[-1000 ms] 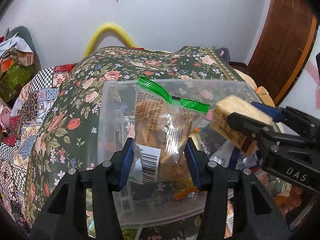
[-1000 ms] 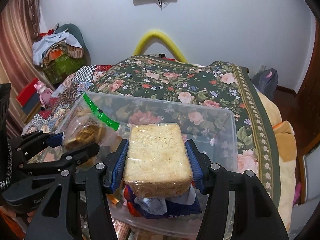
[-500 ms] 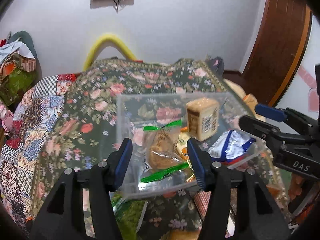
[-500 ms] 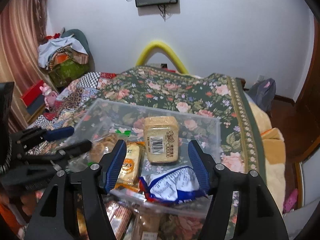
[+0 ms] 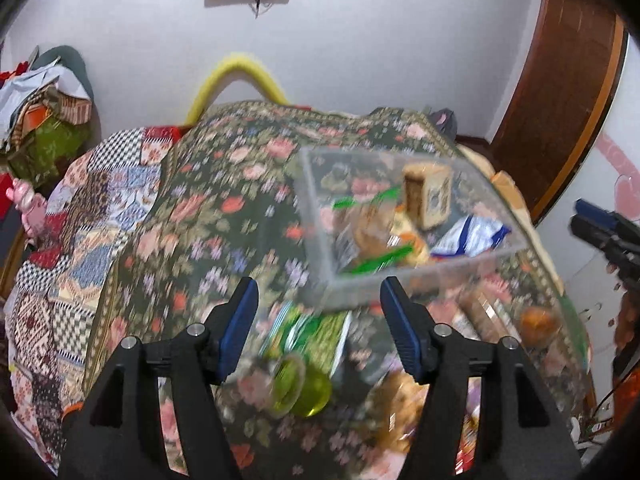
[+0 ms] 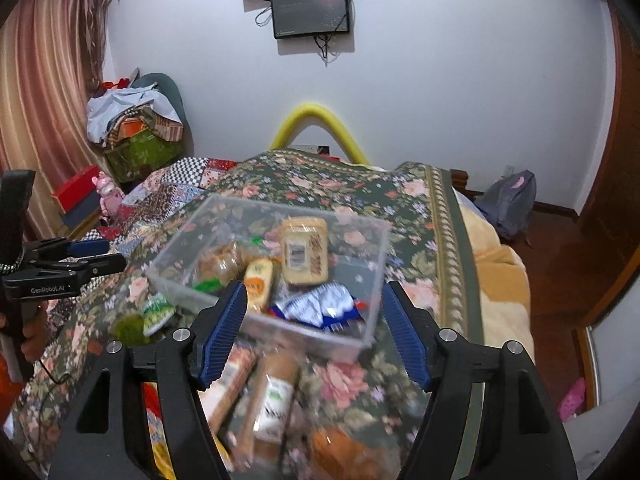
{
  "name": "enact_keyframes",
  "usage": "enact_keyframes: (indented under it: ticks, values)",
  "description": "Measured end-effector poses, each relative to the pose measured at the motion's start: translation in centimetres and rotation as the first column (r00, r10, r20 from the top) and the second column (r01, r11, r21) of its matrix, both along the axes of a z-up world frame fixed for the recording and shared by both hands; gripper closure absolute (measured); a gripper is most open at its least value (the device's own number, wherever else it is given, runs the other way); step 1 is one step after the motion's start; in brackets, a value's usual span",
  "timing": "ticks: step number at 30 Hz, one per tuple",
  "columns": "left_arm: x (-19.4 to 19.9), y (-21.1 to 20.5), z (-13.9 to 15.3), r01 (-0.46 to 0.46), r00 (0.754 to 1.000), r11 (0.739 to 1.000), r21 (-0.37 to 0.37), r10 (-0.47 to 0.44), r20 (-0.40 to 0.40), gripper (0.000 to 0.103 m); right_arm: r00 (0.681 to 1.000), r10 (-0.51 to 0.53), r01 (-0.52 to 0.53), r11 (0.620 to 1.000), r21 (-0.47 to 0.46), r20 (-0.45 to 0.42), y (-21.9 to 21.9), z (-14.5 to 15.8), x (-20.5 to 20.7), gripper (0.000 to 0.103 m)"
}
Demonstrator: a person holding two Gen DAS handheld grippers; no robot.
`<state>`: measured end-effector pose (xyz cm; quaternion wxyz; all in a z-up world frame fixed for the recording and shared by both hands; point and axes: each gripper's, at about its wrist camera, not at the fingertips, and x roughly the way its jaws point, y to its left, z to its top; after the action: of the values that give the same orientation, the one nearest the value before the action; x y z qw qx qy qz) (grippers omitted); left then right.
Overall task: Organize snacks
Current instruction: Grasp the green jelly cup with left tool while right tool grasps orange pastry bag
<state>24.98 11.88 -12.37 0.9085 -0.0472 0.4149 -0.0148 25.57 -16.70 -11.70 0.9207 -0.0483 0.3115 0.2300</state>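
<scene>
Bed: covered by a dark floral blanket (image 6: 352,196), with a patchwork quilt (image 5: 92,216) along its left side.
Clear box (image 6: 372,264): sits on the floral blanket, open at the top, ahead of both claws.
Box contents: a wrapped bread block (image 6: 304,252) stands toward the far side; an orange-labelled packet (image 6: 258,286) lies just left of it; a blue and white packet (image 6: 320,310) lies at the near wall; a green-edged bag (image 5: 368,216) lies at the left side.
Loose snacks: several long packets (image 6: 272,396) lie on the blanket in front of the box, blurred; a green packet (image 5: 316,332) and a small yellow-green cup (image 5: 304,384) lie near the box's left corner.
Left claw (image 5: 320,328): jaws spread wide with nothing between them, hanging over the blanket just before the box's near left corner.
Right claw (image 6: 314,338): jaws spread wide and holding nothing, poised over the box's near wall and the long packets.
Wall: a dark screen (image 6: 310,10) hangs above a yellow foam arch (image 6: 316,120) at the far end of the bed.
</scene>
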Motion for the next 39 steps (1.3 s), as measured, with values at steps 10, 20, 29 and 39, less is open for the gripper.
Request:
enact_keyframes:
  ticks: [10,20,29,39]
  values:
    - [-3.2,1.0,-6.1,-0.025,0.993,1.0,-0.017,0.023,-0.114,0.04,0.993,-0.052,0.047,0.998,-0.048,-0.105,-2.7,-4.6,-1.9,0.032]
    - [-2.9,1.2,-9.4,-0.041,0.987,0.999,-0.035,0.035,-0.16,0.04,0.968,-0.092,0.075,0.994,-0.082,-0.234,-3.9,-10.0,-3.0,0.021]
    - [-2.3,0.3,-10.4,-0.022,0.993,1.0,0.012,0.023,-0.114,0.051,0.953,-0.108,0.105,0.994,-0.026,-0.282,-4.2,-11.7,-2.9,0.028]
    - [-4.4,-1.1,-9.3,0.004,0.998,0.997,0.073,0.0,-0.064,0.06,0.96,-0.092,0.105,0.994,0.036,-0.265,-4.5,-11.2,-3.4,0.049]
